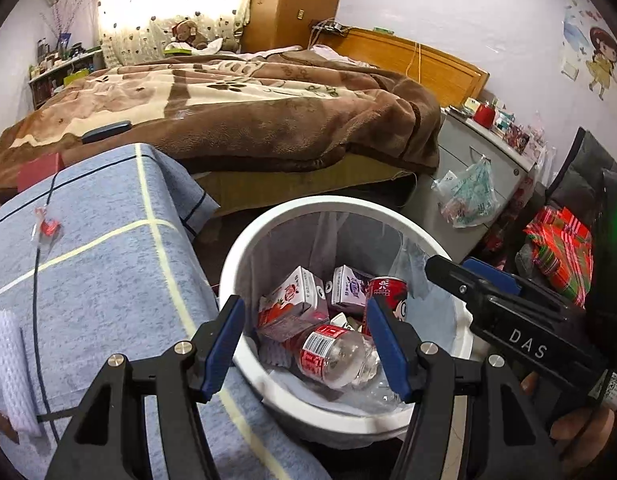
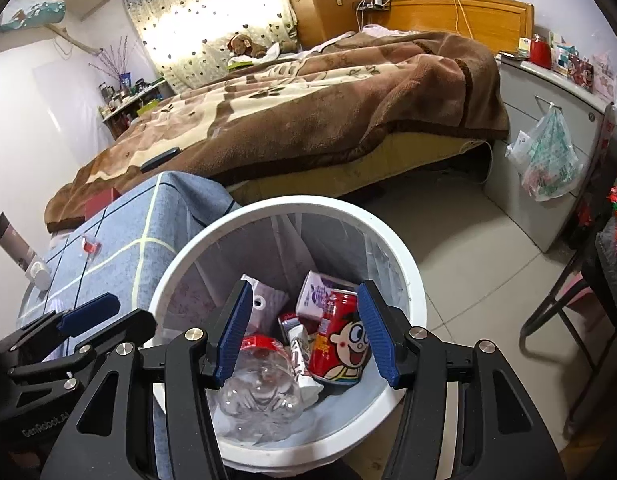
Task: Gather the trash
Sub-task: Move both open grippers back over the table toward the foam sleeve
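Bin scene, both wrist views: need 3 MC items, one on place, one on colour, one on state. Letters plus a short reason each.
1. Where does the clear bottle lie?
A. on the bed
B. in the bin
C. on the floor

2. What colour is the can in the bin?
A. red
B. green
C. yellow

3. How do the left gripper and right gripper stand?
A. both shut on cartons
B. left shut on the bottle, right open
C. both open, holding nothing

Answers:
1 B: the bottle lies among the cartons inside the white rim.
2 A: the can's body is red with a cartoon face.
3 C: each gripper's blue pads are spread wide above the bin with nothing between them.
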Tool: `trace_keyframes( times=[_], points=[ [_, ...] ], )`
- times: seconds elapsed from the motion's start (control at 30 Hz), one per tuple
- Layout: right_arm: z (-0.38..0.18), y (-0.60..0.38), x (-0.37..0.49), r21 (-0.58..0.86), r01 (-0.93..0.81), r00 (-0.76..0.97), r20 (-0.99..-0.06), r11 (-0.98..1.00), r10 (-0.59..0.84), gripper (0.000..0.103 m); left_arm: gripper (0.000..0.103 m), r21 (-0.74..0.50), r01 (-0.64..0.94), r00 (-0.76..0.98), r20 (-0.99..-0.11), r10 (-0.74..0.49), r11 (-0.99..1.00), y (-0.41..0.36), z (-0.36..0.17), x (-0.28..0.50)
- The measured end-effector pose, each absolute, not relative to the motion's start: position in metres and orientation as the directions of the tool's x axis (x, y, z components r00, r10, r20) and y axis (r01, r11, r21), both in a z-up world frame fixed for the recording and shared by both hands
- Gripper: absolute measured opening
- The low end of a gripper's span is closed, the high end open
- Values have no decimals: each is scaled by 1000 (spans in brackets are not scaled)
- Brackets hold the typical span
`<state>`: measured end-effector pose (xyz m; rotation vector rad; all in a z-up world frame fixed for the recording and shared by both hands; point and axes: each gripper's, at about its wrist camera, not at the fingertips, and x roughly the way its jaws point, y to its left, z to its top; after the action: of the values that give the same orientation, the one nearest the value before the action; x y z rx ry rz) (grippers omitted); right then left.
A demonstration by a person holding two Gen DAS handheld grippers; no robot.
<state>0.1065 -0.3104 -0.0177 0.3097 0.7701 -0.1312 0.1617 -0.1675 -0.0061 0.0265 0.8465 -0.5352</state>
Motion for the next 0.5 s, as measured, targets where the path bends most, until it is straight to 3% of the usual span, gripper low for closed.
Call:
trace_keyframes(
  times=[0.5],
  points=[
    [-8,-279,98,236,180,751,-660,955,21,56,65,-132,365,640,-683,-351,922,-108,7,137]
  ],
)
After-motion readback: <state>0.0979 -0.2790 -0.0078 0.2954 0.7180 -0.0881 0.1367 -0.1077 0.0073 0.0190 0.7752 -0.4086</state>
